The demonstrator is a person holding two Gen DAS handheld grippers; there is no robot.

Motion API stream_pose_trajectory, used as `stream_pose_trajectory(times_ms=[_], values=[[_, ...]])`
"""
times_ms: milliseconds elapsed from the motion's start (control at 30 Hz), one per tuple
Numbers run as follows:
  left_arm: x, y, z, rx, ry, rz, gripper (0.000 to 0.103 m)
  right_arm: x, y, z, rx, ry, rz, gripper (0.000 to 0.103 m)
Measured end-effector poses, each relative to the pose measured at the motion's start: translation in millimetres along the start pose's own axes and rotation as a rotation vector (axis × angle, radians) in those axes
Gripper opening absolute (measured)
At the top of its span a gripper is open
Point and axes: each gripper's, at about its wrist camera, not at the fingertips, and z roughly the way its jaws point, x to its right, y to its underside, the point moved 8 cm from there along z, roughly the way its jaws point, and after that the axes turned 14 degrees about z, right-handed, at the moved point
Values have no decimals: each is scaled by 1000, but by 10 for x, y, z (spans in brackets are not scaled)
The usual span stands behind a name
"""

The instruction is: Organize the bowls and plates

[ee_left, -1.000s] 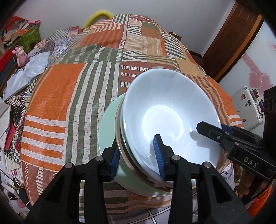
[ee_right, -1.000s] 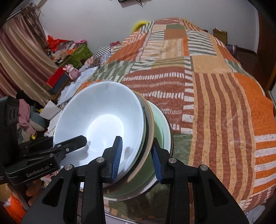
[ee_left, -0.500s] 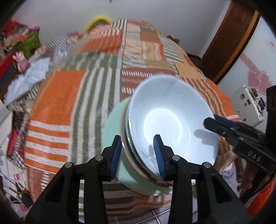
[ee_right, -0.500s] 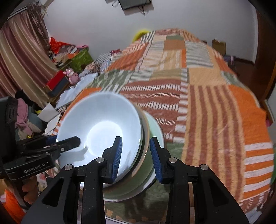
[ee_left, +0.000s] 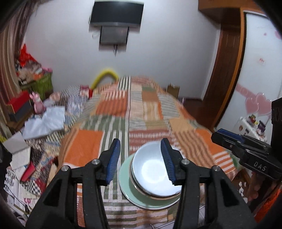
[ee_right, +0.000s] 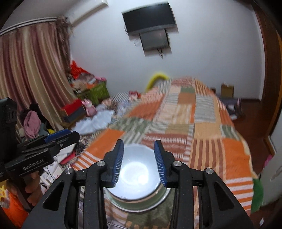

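A white bowl (ee_left: pixel 151 169) sits on top of a stack of bowls on a pale green plate (ee_left: pixel 128 190), near the front edge of the bed. It also shows in the right wrist view (ee_right: pixel 137 169), with the green plate (ee_right: pixel 139 204) under it. My left gripper (ee_left: pixel 141 158) is open and empty, raised above and behind the stack. My right gripper (ee_right: pixel 139 160) is open and empty, raised over the stack. Each gripper shows in the other's view, the right (ee_left: pixel 246 149) and the left (ee_right: pixel 44 144).
The patchwork quilt (ee_left: pixel 114 126) in orange, green and brown covers the bed. Clutter, boxes and a pink toy (ee_left: pixel 37 104) lie at the left. A wooden door (ee_left: pixel 223 70) and white cabinet stand at the right. A TV (ee_left: pixel 116 14) hangs on the far wall.
Both grippers let go of the stack's rim, opened wide and pulled back and up. The stack now rests on the bed.
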Motion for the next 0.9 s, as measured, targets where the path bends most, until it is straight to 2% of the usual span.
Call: stream_pose_trajectory(times_ms=[33,200,267,400,467,533,700,833,900], values=[[13,-53,-91,28,-8,7,49,-31,-29,-47,21,-6,-7,43],[67,-224,-460,153,-44,26,69,-238,-140,-318,117,-29,-69,47],[85,-262,-583,187,-57,34,73,-273,-157,-375,144,-32,-77,56],[93,-305,-750,234,-75,39,89,-298,-173,-423,186,-31,-86,67],[89,-315,-816,254,-91,40,93,-313,-184,-444,203,-29,-90,78],[74,-313,-868,270,-100,37,99,-328,-186,-476,220,-30,-93,82],[51,-329,-932,297,-112,29,102,-347,-193,-503,240,-22,-93,90],[60,-319,-962,309,-122,25,103,-320,-209,-572,281,-6,-80,103],[81,-299,-976,311,-124,29,103,-317,-213,-600,294,0,-81,103]])
